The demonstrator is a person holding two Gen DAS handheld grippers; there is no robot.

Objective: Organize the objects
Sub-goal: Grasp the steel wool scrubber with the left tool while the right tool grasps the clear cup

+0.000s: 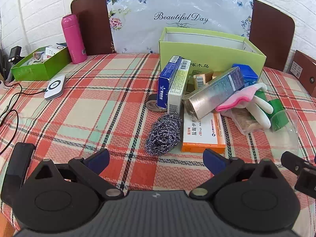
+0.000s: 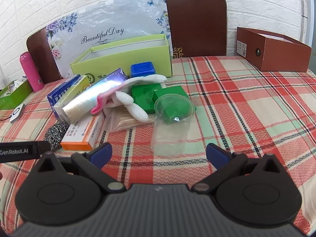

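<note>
A pile of objects lies on the plaid tablecloth in front of an open light green box [image 1: 211, 59] [image 2: 122, 59]. It holds a steel wool scrubber [image 1: 164, 134] [image 2: 56, 133], an orange and white medicine box [image 1: 203, 132] [image 2: 83, 132], a silver box [image 1: 213, 92] [image 2: 88, 100], a blue box [image 1: 167, 81], a white and pink glove [image 1: 256, 102] [image 2: 130, 98], green boxes [image 2: 158, 96] and a clear plastic cup [image 2: 169, 126] [image 1: 286, 128]. My left gripper [image 1: 156, 161] is open and empty just short of the scrubber. My right gripper [image 2: 159, 155] is open and empty just short of the cup.
A pink bottle [image 1: 74, 38], a small green box of items [image 1: 39, 63] and a white charger with a black cable [image 1: 55, 86] are at the left. A brown box [image 2: 272, 49] stands at the far right. A flowered board [image 1: 177, 15] leans on the wall.
</note>
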